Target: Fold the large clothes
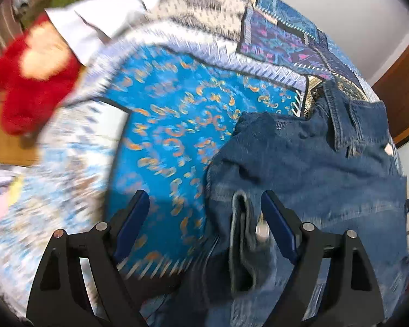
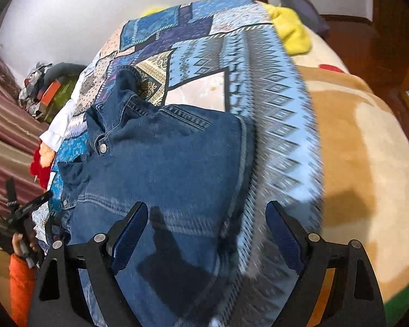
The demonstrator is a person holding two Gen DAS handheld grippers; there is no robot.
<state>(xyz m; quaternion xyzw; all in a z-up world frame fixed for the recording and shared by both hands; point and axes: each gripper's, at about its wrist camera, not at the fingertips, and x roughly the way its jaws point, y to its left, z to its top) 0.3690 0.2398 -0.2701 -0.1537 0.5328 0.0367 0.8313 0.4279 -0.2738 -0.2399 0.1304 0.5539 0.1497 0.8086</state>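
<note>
Denim jacket (image 2: 163, 158) lies collar pointing away.

The denim jacket (image 2: 163, 158) lies on the patchwork bedspread (image 2: 204, 46), which covers the bed. In the right wrist view, the yellow cloth (image 2: 291, 30) lies at 1 o'clock, the plush toy (image 2: 41, 163) at 9 o'clock beside the jacket.

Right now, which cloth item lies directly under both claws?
The denim jacket: dark blue with metal snaps, spread on the patterned bedspread. The red plush toy and yellow cloth lie further away.
</note>
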